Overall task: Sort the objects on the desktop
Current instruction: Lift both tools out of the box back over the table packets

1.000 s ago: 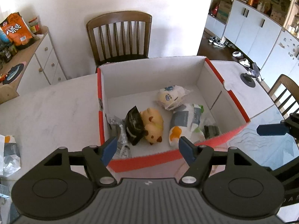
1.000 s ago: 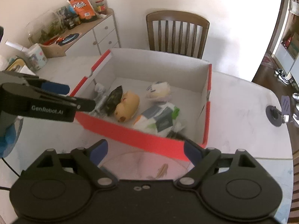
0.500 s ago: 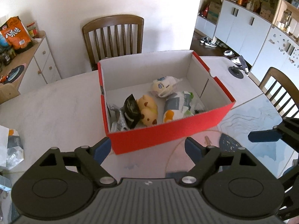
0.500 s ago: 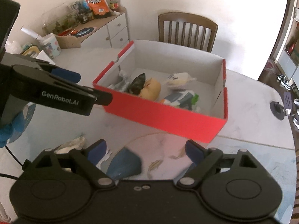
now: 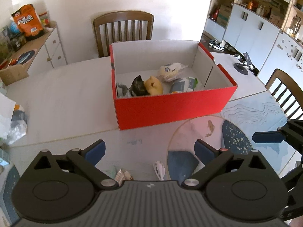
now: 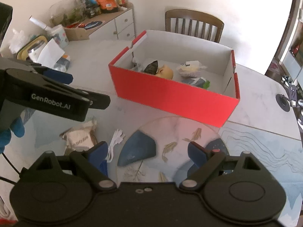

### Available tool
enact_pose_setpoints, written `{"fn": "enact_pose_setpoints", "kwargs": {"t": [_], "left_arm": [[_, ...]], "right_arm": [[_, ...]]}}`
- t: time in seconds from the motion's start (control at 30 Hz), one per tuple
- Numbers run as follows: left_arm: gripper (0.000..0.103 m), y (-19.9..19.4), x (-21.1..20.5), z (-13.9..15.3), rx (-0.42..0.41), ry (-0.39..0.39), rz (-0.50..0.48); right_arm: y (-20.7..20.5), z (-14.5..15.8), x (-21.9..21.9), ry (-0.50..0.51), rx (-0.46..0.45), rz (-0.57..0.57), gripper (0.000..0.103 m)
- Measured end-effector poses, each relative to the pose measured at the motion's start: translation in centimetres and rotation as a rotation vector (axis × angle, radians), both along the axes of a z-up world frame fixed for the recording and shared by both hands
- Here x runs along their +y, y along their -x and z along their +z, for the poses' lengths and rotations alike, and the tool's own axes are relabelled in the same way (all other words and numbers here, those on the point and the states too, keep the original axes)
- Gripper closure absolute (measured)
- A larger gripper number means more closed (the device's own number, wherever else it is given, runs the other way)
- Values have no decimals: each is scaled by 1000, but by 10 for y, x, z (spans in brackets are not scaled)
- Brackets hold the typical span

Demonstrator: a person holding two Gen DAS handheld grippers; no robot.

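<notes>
A red cardboard box (image 5: 170, 107) (image 6: 170, 96) stands on the white table. It holds a yellow plush toy (image 5: 153, 88) (image 6: 166, 72), a black packet (image 5: 138, 86), a wrapped bun (image 5: 170, 70) and a white-green packet (image 5: 184, 84). My left gripper (image 5: 149, 151) is open and empty, well short of the box. My right gripper (image 6: 147, 151) is open and empty. On the table below it lie a small beige pouch (image 6: 80, 138) and a coiled white cable (image 6: 115, 141).
A round glass mat with fish print (image 6: 180, 141) lies in front of the box. Wooden chairs (image 5: 123, 30) (image 5: 286, 89) stand at the table's far and right sides. Bagged items (image 5: 17, 121) lie at the left. A sideboard (image 6: 106, 24) stands by the wall.
Both grippers have pulled back and away from the box, which now looks smaller and farther. The pouch and white cable have come into view near them. Both stay open.
</notes>
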State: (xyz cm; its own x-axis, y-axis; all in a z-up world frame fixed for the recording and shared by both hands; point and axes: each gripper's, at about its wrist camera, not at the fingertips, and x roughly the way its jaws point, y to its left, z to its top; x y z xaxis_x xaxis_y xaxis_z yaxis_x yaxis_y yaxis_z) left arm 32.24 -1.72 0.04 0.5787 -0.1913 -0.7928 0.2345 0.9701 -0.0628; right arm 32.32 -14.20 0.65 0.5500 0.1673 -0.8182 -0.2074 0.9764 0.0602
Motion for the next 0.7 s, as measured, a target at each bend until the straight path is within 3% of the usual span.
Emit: {"fn": "enact_pose_setpoints", "kwargs": {"t": [0.37,0.7], "left_arm": [[2,24,0,-13,-41,-41,64],[2,40,22,-30,-32,-3,10]], "right_arm": [[17,-14,7,30,-14,139,12],[30,-29,24,19,-4,111,12]]}}
